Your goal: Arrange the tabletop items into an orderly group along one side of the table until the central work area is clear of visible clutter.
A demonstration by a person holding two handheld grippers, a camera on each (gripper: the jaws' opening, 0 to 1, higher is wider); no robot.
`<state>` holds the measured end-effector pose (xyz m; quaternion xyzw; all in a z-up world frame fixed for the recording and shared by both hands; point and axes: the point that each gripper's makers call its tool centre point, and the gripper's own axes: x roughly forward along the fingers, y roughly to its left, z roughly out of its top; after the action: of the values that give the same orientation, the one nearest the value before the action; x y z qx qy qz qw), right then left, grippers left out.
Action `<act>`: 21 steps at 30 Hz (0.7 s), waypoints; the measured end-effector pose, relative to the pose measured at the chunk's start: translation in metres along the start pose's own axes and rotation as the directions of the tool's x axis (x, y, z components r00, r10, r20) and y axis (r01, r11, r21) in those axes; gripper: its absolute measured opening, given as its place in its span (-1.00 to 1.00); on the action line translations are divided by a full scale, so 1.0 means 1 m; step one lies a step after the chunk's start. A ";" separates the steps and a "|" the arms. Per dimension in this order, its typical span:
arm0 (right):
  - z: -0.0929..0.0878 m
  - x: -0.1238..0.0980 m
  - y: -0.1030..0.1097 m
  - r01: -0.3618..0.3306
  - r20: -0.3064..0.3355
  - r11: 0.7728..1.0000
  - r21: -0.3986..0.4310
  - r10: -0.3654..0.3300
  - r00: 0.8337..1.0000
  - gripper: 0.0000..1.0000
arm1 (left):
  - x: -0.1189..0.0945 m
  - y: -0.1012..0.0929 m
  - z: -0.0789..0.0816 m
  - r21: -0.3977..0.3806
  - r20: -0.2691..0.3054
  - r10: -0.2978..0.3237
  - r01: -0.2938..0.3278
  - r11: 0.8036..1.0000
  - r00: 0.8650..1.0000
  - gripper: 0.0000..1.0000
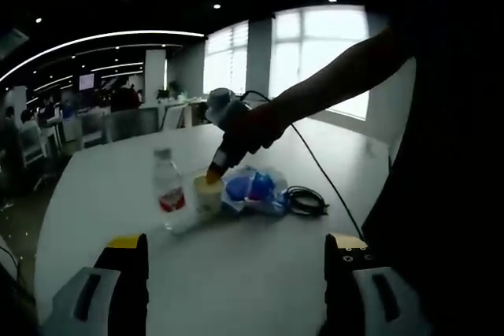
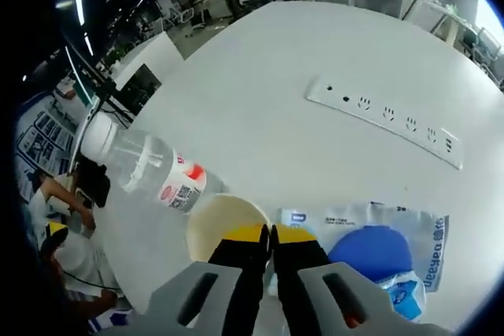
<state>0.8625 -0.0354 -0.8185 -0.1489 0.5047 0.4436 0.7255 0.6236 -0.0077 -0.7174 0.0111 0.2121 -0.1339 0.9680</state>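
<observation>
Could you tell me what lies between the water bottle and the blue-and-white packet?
A cream paper cup stands between water bottle and packet, seen in the left gripper view.

bottle (image 2: pixel 146 167) beside cup (image 2: pixel 224 226), packet (image 2: pixel 378 253) opposite

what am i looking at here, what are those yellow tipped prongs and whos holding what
A person holds a two-jaw gripper in each hand, and each carries a fisheye camera looking along its own jaws.

In the left gripper view, the left gripper stands open over a white table. The right gripper reaches in on the person's arm, down to a cup.

In the right gripper view, the right gripper has its jaws closed together at the cup's rim; whether they pinch it, I cannot tell.

Beside the cup stand a bottle and a blue packet. A coiled cable and a power strip also lie there.
</observation>
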 end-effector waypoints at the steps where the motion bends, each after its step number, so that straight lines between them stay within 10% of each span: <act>1: 0.000 0.000 0.000 0.000 0.003 1.000 -0.001 0.000 1.000 -1.00 | 0.000 0.000 0.000 0.001 -0.001 -0.001 0.001 1.000 1.000 0.82; 21: 0.018 0.000 -0.002 0.001 0.072 1.000 -0.028 0.001 0.997 -0.78 | 0.003 -0.001 0.001 -0.003 -0.003 0.006 -0.006 1.000 1.000 0.82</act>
<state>0.8747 -0.0247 -0.8110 -0.1432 0.4721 0.4555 0.7410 0.6261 -0.0100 -0.7180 0.0105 0.2139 -0.1307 0.9680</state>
